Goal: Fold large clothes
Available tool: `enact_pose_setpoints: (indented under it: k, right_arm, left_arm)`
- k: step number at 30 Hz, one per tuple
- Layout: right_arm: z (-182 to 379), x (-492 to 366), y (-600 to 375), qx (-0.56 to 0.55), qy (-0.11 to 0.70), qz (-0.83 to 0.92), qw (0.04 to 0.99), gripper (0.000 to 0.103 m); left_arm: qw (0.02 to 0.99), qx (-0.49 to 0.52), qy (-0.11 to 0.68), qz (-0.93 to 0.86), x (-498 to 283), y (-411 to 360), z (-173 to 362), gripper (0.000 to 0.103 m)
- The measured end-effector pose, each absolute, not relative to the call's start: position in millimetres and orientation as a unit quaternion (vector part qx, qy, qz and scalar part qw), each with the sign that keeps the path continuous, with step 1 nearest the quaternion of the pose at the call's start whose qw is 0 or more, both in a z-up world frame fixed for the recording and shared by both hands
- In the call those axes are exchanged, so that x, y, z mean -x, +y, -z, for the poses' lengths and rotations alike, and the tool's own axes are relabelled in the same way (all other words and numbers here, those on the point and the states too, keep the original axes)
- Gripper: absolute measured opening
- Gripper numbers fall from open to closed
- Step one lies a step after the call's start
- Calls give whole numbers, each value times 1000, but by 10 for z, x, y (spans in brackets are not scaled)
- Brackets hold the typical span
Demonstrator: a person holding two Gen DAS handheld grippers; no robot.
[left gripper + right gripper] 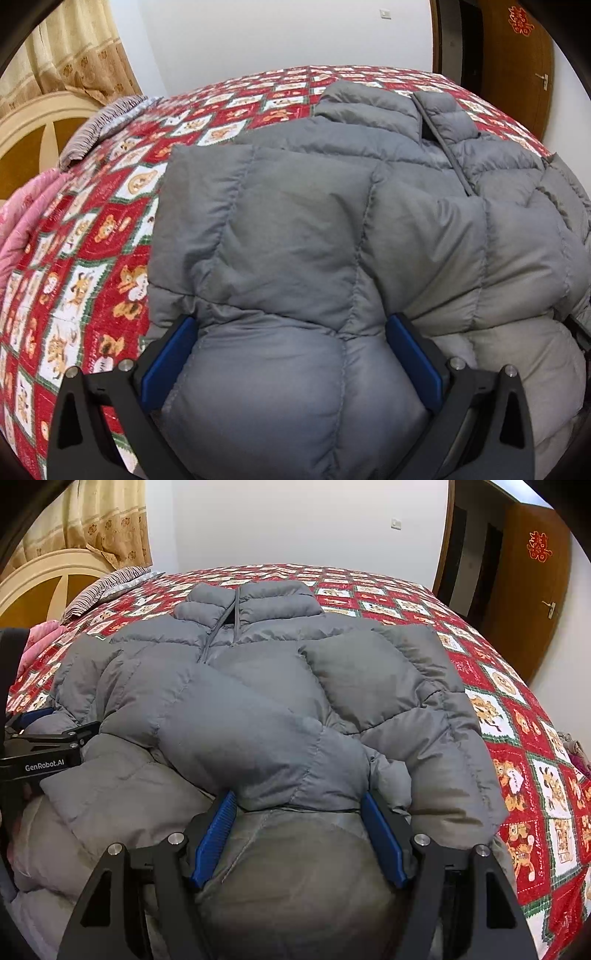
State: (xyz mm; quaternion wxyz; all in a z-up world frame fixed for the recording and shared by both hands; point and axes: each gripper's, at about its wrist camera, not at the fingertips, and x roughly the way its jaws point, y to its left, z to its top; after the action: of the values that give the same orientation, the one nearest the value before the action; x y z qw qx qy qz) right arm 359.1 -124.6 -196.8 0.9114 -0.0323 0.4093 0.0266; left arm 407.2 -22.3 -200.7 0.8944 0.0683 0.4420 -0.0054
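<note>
A grey puffer jacket (pixel 295 221) (pixel 258 701) lies front up on a bed with a red patterned quilt (pixel 92 258) (pixel 517 738). Its collar (pixel 251 602) points away from me and both sleeves are folded across the chest. My left gripper (pixel 291 321) sits at the near hem on the jacket's left side. A puffed section of the jacket bulges between its blue pads (pixel 173 362), which press into it. My right gripper (pixel 298 796) holds the near hem further right, with thick fabric filling the gap between its pads. The left gripper (pixel 55 722) also shows at the right wrist view's left edge.
A striped pillow (pixel 99 125) and a pink blanket (pixel 22 229) lie at the bed's left side by a cream headboard (pixel 37 125). A brown door (pixel 528 590) stands at the far right, a curtain (pixel 110 520) at the far left. Bare quilt shows right of the jacket.
</note>
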Motion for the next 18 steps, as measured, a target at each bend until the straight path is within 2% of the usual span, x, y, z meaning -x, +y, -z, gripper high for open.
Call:
enact_pose_setpoints:
  k: [18]
  right_arm:
    - [1991,-3587,-1199,46,410,-18,911,71]
  left_arm:
    - [890,-53,452,19,-4104,-177,2031,103]
